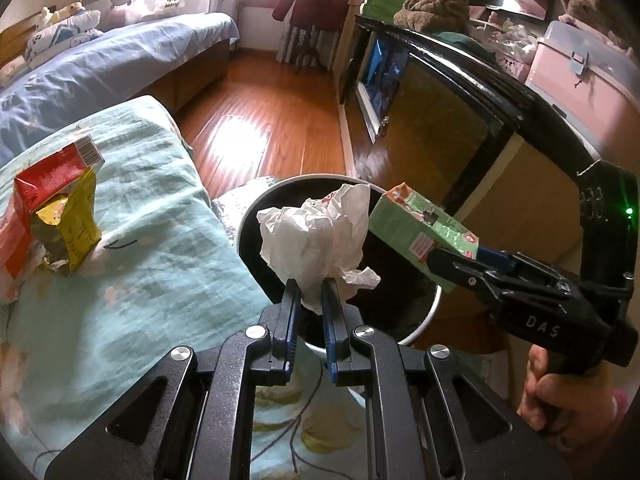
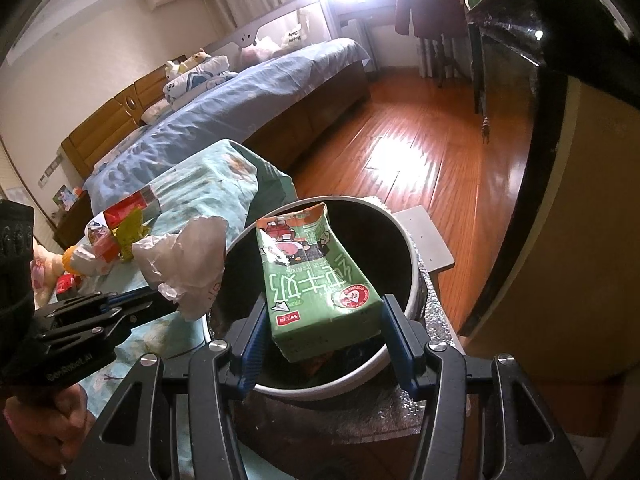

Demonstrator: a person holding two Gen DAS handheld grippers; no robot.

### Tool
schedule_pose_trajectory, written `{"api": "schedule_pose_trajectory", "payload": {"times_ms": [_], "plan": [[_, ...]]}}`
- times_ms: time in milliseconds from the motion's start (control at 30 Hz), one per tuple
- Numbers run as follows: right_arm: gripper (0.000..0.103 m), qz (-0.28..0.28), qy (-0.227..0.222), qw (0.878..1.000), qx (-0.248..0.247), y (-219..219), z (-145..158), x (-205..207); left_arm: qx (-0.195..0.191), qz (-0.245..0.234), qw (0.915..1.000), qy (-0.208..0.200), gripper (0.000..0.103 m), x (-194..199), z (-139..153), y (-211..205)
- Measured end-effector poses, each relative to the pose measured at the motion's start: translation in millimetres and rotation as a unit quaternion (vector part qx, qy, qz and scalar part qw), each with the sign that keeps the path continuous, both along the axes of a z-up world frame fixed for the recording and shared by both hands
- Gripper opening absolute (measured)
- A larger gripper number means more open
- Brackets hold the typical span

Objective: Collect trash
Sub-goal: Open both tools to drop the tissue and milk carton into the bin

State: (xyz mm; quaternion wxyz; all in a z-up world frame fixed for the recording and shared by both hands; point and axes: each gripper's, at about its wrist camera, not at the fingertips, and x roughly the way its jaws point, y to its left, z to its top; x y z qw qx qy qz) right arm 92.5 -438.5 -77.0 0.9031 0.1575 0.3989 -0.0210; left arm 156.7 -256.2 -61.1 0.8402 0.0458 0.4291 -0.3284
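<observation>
Both tongs hang over the black bin! The left tongs pinch a crumpled white paper above its near rim; the right tongs clamp a green milk carton over the opening (its torn top pointing away). At the left of the left view, a red carton and yellow wrapper lie on the teal blanket. Only the right view shows the grey plate beyond the bin. The dark cabinet crowds the upper right.
</observation>
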Motion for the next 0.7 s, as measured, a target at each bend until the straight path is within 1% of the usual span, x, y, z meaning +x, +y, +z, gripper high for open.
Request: {"api": "schedule_pose_trajectory", "payload": {"times_ms": [100,200,267,333,600,700], "plan": [[0.055,0.001,0.005,1.0,0.003,-2,-2,2,0.0,0.0,1.0,-0.001,0.01,2,0,0],[0.056,0.005,0.01,1.0,0.006,-3,-6,5,-0.001,-0.001,1.0,0.003,0.016,4,0,-1],[0.056,0.004,0.015,1.0,0.01,-4,-9,6,0.0,0.002,1.0,0.004,0.034,3,-1,-1],[0.056,0.002,0.018,1.0,0.012,-5,-11,6,-0.002,0.006,1.0,-0.001,0.039,2,0,2],[0.056,0.002,0.015,1.0,0.025,1,-7,1,-0.013,0.031,0.9994,0.008,0.039,3,1,24],[0.062,0.008,0.008,0.999,0.034,8,-2,0,-0.016,0.042,0.999,0.007,0.042,0,2,36]]}}
